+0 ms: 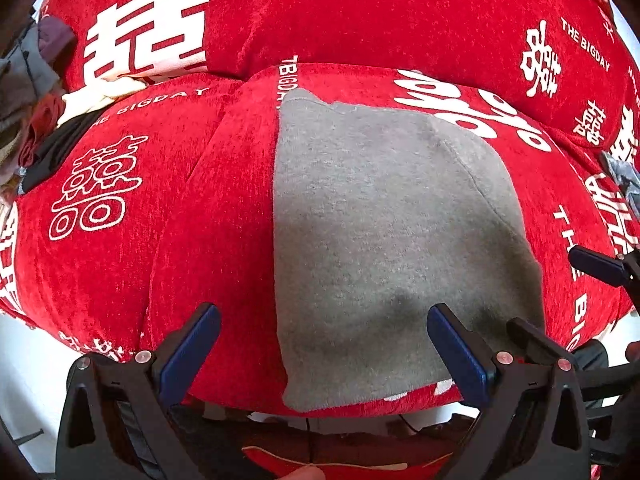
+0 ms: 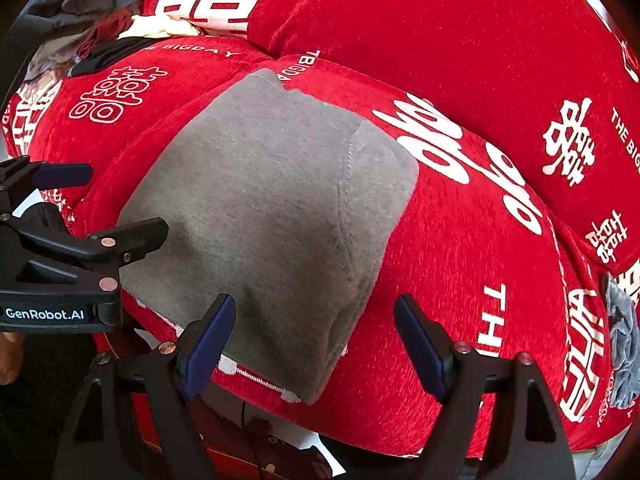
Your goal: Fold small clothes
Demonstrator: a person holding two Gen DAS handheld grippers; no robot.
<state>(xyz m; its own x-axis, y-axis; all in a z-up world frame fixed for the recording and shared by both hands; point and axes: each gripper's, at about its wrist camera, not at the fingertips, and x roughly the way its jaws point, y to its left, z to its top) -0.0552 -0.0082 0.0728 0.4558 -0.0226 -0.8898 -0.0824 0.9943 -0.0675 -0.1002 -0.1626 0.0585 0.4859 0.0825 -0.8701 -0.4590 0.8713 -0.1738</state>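
Observation:
A small grey fleece garment (image 1: 380,232) lies folded flat on the red sofa seat cushion (image 1: 200,208); it also shows in the right wrist view (image 2: 272,208). My left gripper (image 1: 324,344) is open and empty, hovering over the garment's near edge. My right gripper (image 2: 316,340) is open and empty over the garment's near right corner. The right gripper's fingers (image 1: 596,266) show at the right edge of the left wrist view. The left gripper's fingers (image 2: 132,236) show at the left of the right wrist view, over the garment's near left edge.
A pile of mixed clothes (image 2: 88,12) lies at the sofa's far left; it also shows in the left wrist view (image 1: 36,112). A grey piece of cloth (image 2: 622,340) lies at the cushion's right edge. The red back cushion (image 1: 360,12) rises behind. White floor (image 1: 24,380) below.

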